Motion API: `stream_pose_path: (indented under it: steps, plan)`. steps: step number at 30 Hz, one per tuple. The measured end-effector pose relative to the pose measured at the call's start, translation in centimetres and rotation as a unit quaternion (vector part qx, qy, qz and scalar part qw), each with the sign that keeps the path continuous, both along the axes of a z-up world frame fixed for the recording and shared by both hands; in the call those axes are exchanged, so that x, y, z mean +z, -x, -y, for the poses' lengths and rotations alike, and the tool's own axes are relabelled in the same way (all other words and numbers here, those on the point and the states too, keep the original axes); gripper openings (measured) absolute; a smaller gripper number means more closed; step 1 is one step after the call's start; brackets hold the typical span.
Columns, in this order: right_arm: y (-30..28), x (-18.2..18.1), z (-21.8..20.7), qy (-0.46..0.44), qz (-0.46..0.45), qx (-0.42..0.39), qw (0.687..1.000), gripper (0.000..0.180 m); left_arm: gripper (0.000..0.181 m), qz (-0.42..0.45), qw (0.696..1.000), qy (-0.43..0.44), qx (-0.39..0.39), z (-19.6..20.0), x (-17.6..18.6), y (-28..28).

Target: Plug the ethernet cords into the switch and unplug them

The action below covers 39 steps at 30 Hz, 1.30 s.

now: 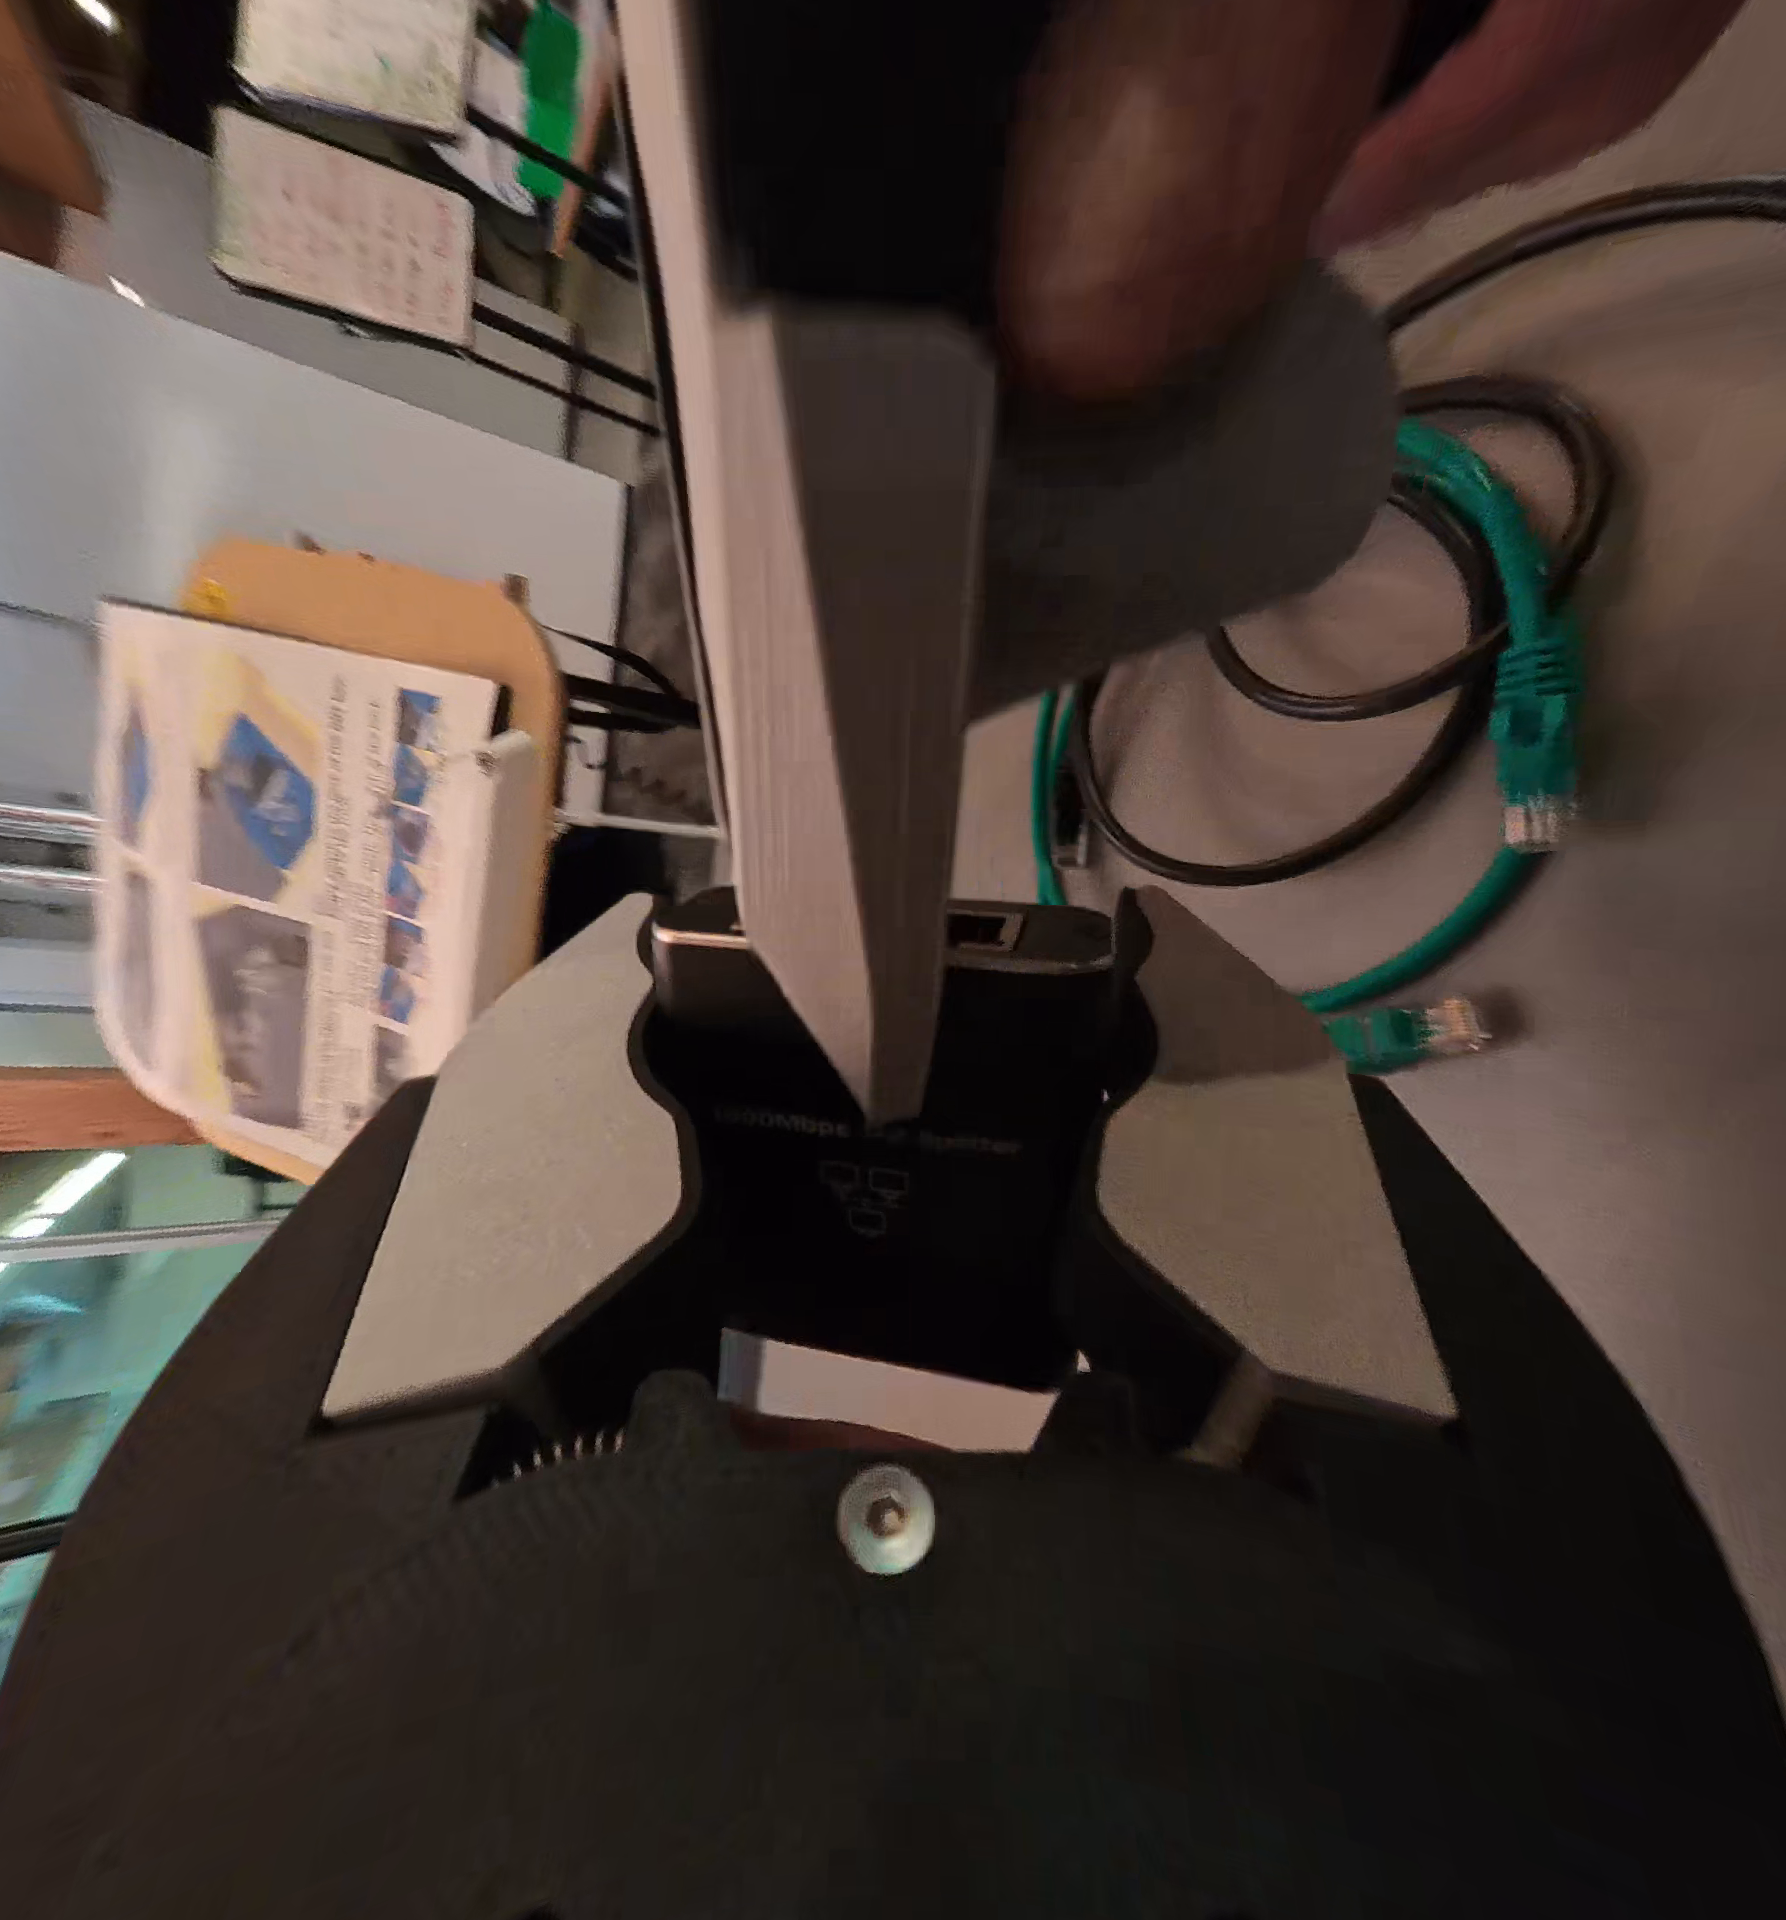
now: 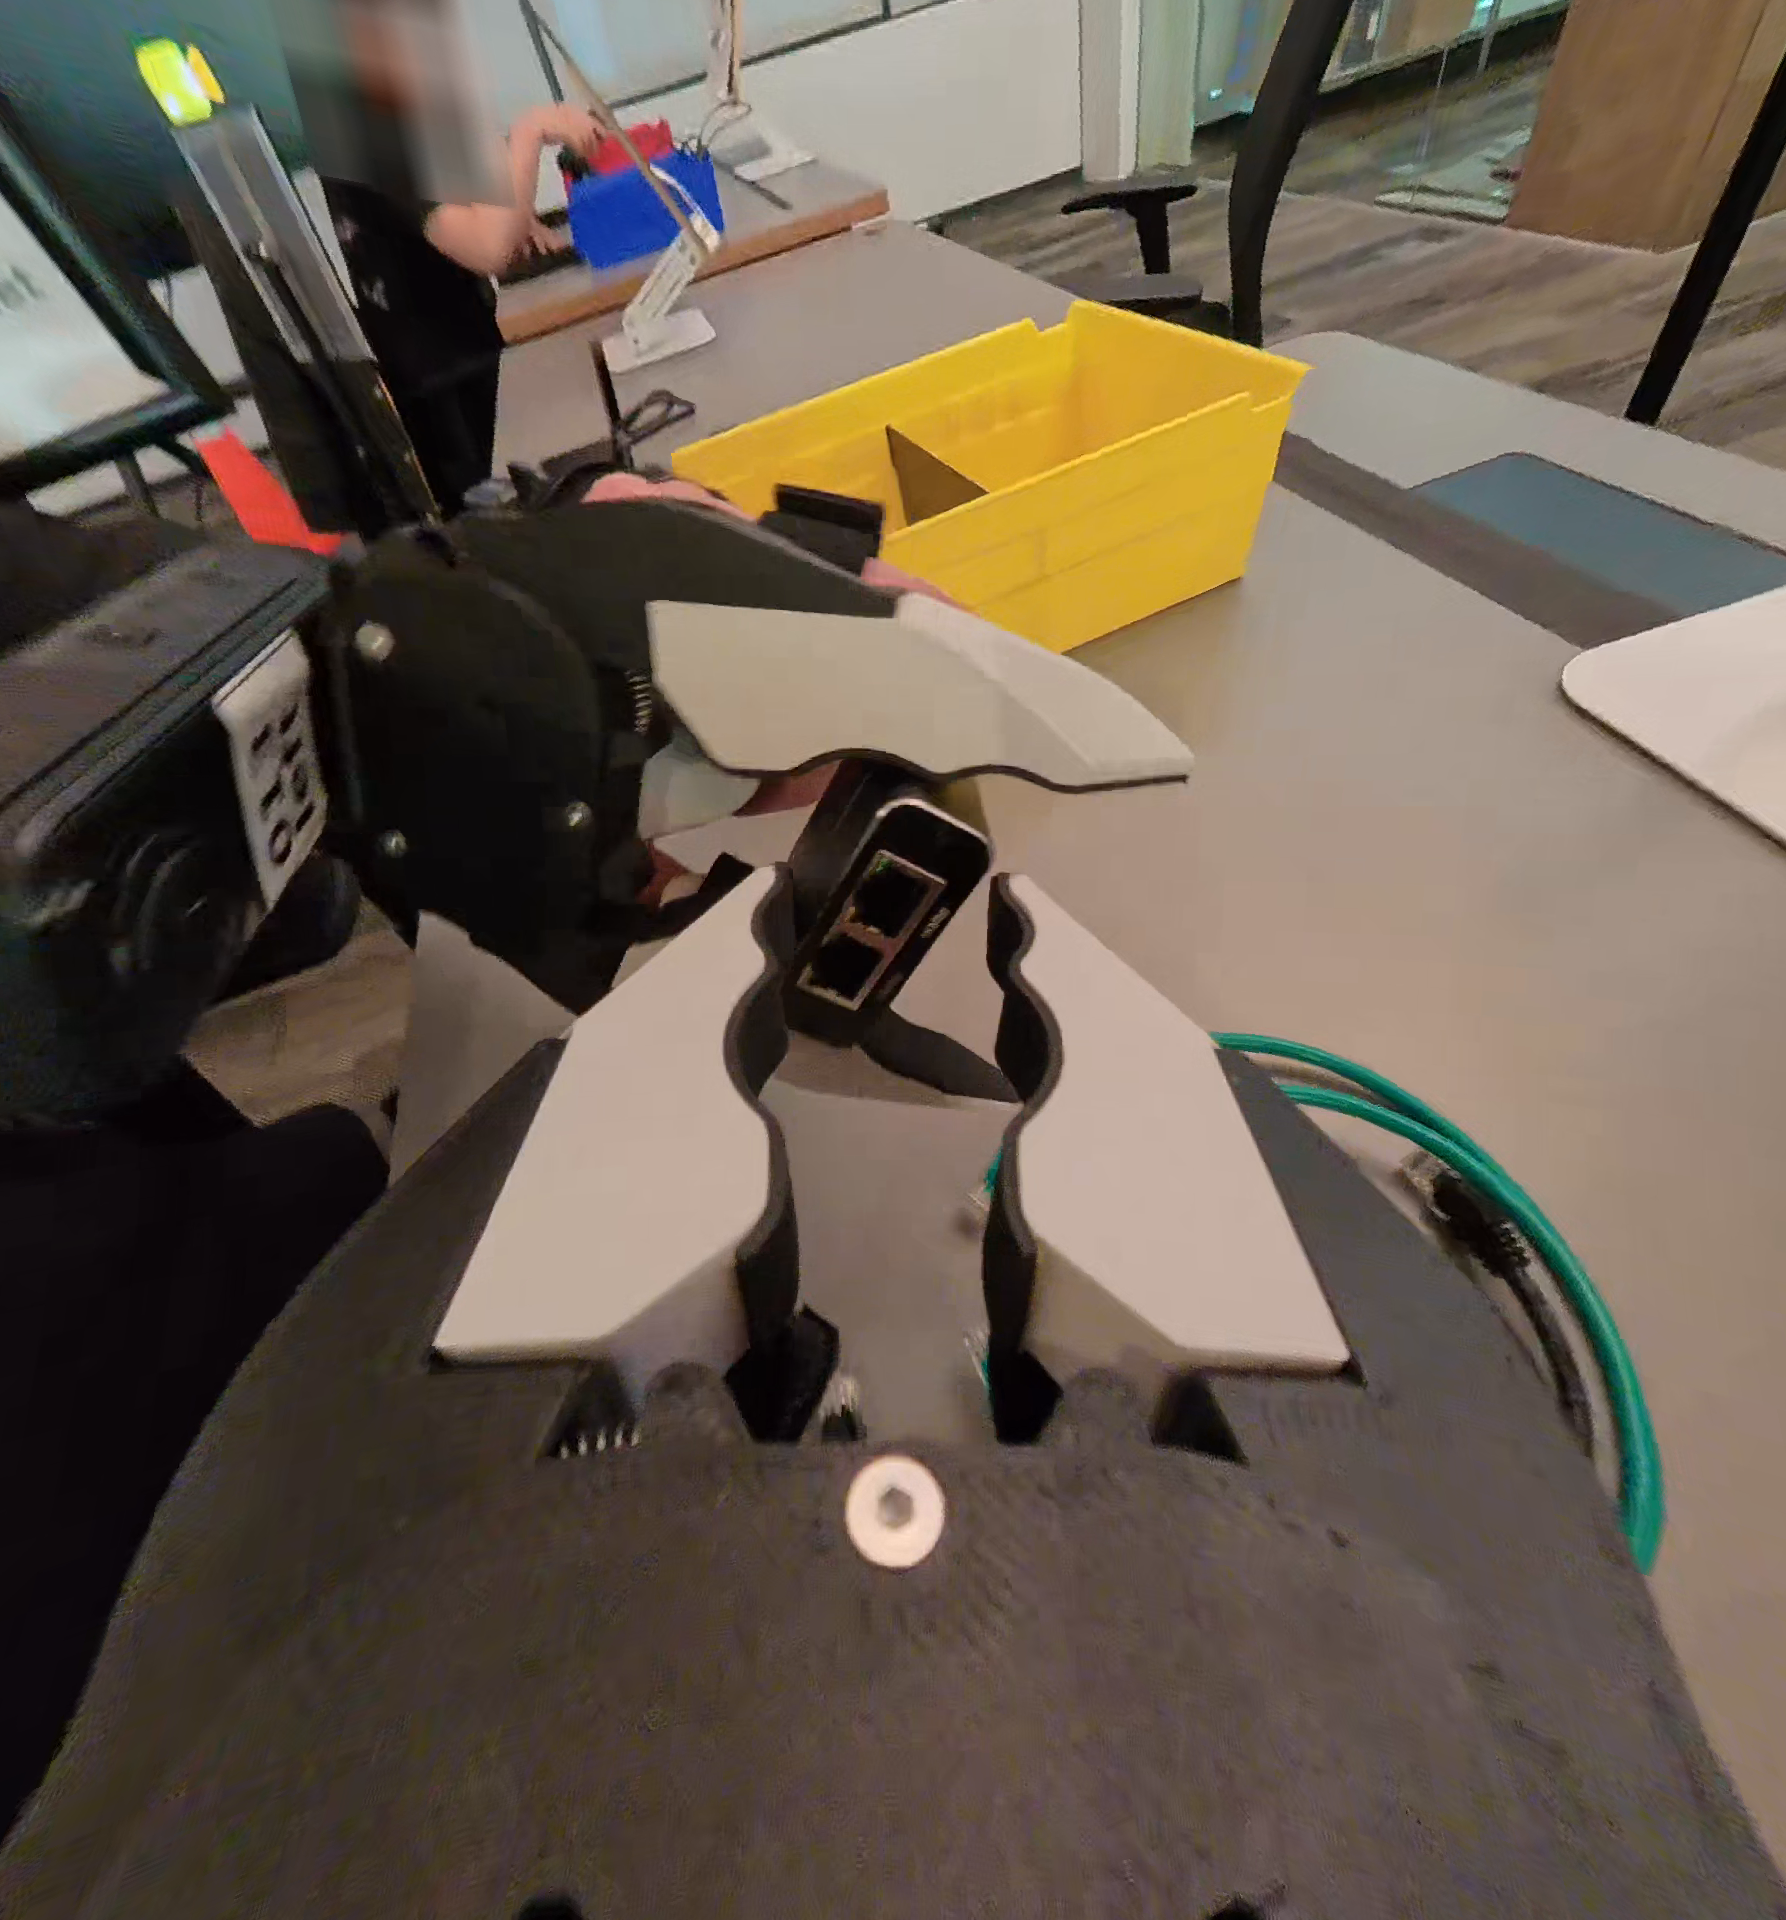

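My left gripper [image 1: 889,914] is shut on the black switch [image 1: 868,1195], gripping its two sides and holding it off the table. In the right wrist view the switch [image 2: 884,925] shows two empty ports facing my right gripper [image 2: 887,888]. That gripper is open and empty, with its tips on either side of the port end. A grey finger [image 1: 847,675] of it crosses the top of the switch. A green ethernet cord [image 1: 1533,665] lies loose on the table [image 1: 1647,1143], both plugs free. A looped black cord [image 1: 1284,862] lies beside it. The green cord [image 2: 1554,1226] also shows right of my right gripper.
A yellow bin [image 2: 1076,499] with a black divider stands on the table [image 2: 1388,831] behind the switch. A white flat base [image 2: 1720,707] sits at the right edge. A monitor [image 2: 37,312] stands at the left. A person works at a farther table [image 2: 764,229]. An office chair [image 2: 1159,239] stands beyond.
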State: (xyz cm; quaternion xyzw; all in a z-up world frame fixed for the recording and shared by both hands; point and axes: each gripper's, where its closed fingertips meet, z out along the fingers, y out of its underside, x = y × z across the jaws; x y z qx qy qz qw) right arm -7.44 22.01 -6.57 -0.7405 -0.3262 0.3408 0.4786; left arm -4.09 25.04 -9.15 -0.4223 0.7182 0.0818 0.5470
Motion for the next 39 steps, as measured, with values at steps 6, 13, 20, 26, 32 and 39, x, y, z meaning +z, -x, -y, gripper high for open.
stream_pose_path:
  steps: [6, 13, 20, 26, 32, 39]
  plan:
    - [0.4, 0.2, -0.1, 0.039, -0.064, 0.004, 0.997, 0.023, 0.076, 0.027, 0.997, -0.078, -0.006, 0.3, 1.4, -1.0]
    - [-7.5, 4.5, -1.3, -0.044, 0.024, -0.038, 0.998, 0.022, 0.110, 0.068, 0.997, -0.034, 0.020, 0.2, 2.9, 0.2]
    - [-28.2, 6.1, -7.2, 0.015, 0.177, -0.186, 0.966, 0.022, 0.016, 0.069, 0.995, 0.048, 0.044, -0.2, -1.0, 3.2]
    - [-37.7, -3.5, -9.2, 0.198, 0.242, -0.229, 0.922, 0.022, 0.027, 0.051, 0.989, 0.111, 0.082, -0.6, -4.5, 3.9]
    - [-38.8, -10.1, -9.9, 0.309, 0.188, -0.221, 0.906, 0.022, 0.033, 0.045, 0.986, 0.132, 0.096, -1.2, -5.8, 4.6]
    - [-40.4, -12.3, -9.9, 0.353, 0.236, -0.232, 0.875, 0.033, 0.038, 0.047, 0.982, 0.150, 0.100, -1.5, -6.7, 4.6]
